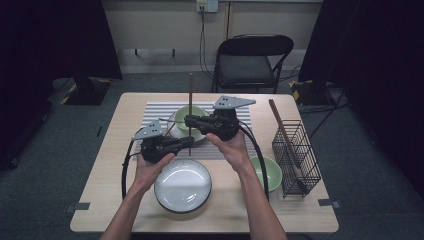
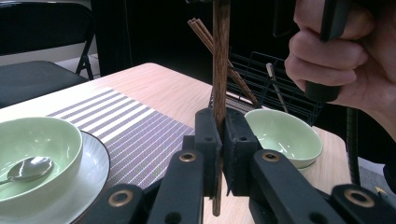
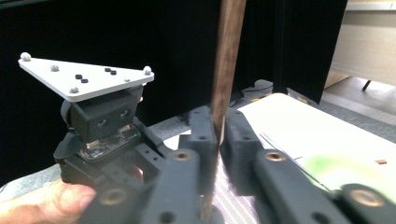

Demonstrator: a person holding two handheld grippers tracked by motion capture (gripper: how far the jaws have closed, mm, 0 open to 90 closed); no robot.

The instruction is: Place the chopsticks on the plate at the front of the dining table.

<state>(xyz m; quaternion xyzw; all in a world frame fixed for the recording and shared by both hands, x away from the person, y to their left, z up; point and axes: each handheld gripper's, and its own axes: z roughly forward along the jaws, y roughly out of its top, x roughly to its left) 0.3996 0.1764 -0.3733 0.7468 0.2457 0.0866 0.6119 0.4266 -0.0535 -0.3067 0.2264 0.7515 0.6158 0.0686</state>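
Note:
A long dark wooden chopstick [image 1: 190,95] stands upright above the striped placemat [image 1: 155,112]. Both grippers hold it. My left gripper [image 1: 188,142] comes in from the left and is shut on the stick's lower part; in the left gripper view the jaws [image 2: 219,140] pinch the chopstick [image 2: 220,70], whose bottom end pokes out below them. My right gripper [image 1: 188,120] reaches in from the right and clamps the stick a little higher. In the right gripper view its jaws [image 3: 218,135] press on the chopstick [image 3: 229,56], with the left gripper's grey plate [image 3: 88,77] behind.
A green bowl [image 2: 32,144] holding a spoon [image 2: 28,169] sits on a grey plate [image 2: 93,163] on the placemat. A large white plate [image 1: 182,185] lies near the front edge. A second green bowl [image 1: 272,172] stands beside a wire basket [image 1: 296,157] with more chopsticks [image 1: 280,125]. A chair [image 1: 250,60] stands behind the table.

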